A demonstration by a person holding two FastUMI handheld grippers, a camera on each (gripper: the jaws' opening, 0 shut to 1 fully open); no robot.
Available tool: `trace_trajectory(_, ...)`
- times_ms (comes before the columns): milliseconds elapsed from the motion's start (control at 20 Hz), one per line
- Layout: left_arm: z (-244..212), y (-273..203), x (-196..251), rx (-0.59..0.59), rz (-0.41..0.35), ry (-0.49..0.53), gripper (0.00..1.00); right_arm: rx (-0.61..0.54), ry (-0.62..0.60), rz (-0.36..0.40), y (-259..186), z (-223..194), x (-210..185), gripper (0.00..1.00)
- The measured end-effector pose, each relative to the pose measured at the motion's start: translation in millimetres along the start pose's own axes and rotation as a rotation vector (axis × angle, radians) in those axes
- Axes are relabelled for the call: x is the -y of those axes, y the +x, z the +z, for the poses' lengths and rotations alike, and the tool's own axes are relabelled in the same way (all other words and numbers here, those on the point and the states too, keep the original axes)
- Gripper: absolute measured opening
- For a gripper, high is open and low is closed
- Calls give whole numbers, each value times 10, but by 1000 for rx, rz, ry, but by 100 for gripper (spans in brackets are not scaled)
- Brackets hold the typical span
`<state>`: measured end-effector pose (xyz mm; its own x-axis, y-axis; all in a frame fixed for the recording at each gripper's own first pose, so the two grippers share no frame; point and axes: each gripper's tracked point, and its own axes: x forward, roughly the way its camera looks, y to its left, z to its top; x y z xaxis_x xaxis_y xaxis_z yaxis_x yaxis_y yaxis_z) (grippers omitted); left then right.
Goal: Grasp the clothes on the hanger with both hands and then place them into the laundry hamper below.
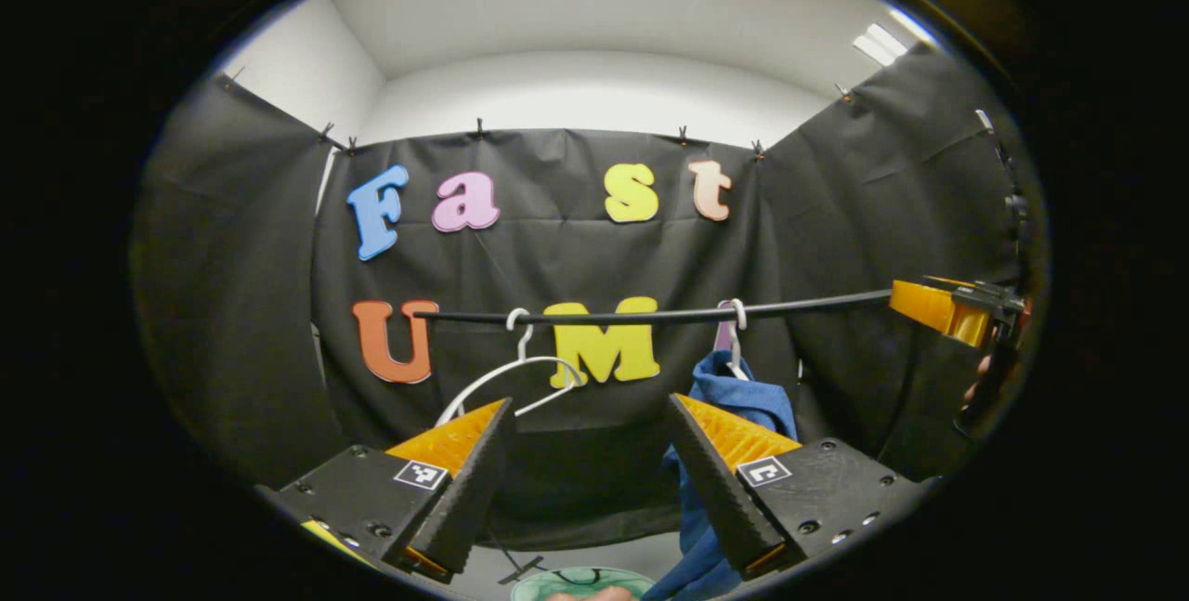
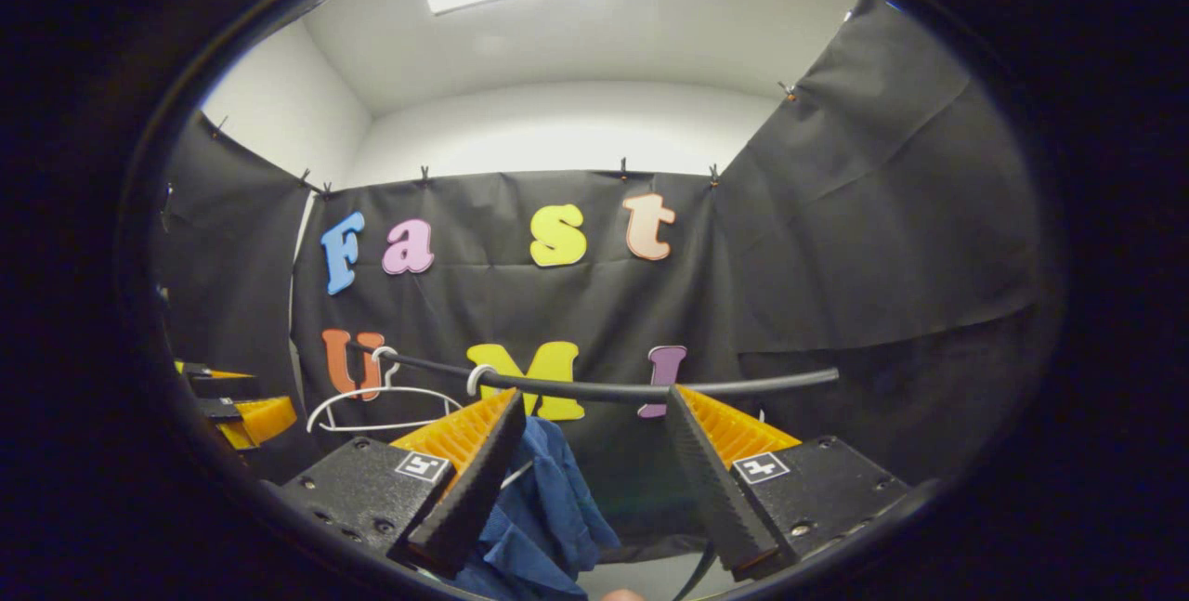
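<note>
A blue garment (image 1: pixel 743 397) hangs from a white hanger hook (image 1: pixel 736 318) on a black rail (image 1: pixel 650 314). My left gripper (image 1: pixel 590 406) is open below the rail, and the garment drapes behind its right finger, not between the two. In the right gripper view, my right gripper (image 2: pixel 594 397) is open just under the rail (image 2: pixel 604 388). There the blue garment (image 2: pixel 548 499) hangs beside its left finger. The right gripper (image 1: pixel 947 308) also shows at the rail's right end, and the left gripper (image 2: pixel 241 415) at the far left. A pale green hamper rim (image 1: pixel 581 578) peeks in at the bottom.
An empty white hanger (image 1: pixel 511 369) hangs on the rail left of the garment, and the same empty hanger (image 2: pixel 381 406) appears in the right gripper view. Black cloth walls close the booth at the back and on both sides.
</note>
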<state>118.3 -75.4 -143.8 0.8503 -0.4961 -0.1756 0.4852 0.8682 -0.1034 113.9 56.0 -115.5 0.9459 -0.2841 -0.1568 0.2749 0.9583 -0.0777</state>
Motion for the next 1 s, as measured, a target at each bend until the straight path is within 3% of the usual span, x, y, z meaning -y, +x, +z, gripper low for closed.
trace_trajectory(50, -32, 23, 86, -9, -23, -10, 100, -4, -13, -4, 21, -52, 21, 95)
trace_trajectory(200, -118, 82, 285, -28, -29, -17, 96, -24, -48, 27, 98, -175, 10, 97)
trace_trajectory(250, -145, 79, 369, -37, -27, -21, 100, -36, -51, 40, 159, -227, 35, 98)
trace_trajectory(450, -308, 100, 842, -78, -54, -51, 100, -80, -31, 109, 327, -477, 79, 95)
trace_trajectory(500, -351, 112, 934, -90, -59, -52, 92, -83, -28, 127, 358, -524, 93, 95)
trace_trajectory(600, -441, 134, 1117, -113, -71, -61, 100, -92, -22, 147, 436, -615, 132, 95)
trace_trajectory(700, -501, 177, 1282, -129, -81, -71, 96, -103, -16, 164, 499, -703, 163, 95)
trace_trajectory(800, -543, 239, 1381, -137, -88, -75, 100, -114, -13, 178, 572, -776, 193, 95)
trace_trajectory(850, -563, 262, 1434, -141, -91, -77, 96, -119, -11, 190, 605, -799, 184, 94)
trace_trajectory(950, -597, 305, 1504, -142, -84, -62, 100, -119, -21, 209, 641, -854, 153, 94)
trace_trajectory(1000, -615, 307, 1522, -142, -78, -58, 100, -115, -29, 218, 654, -870, 155, 98)
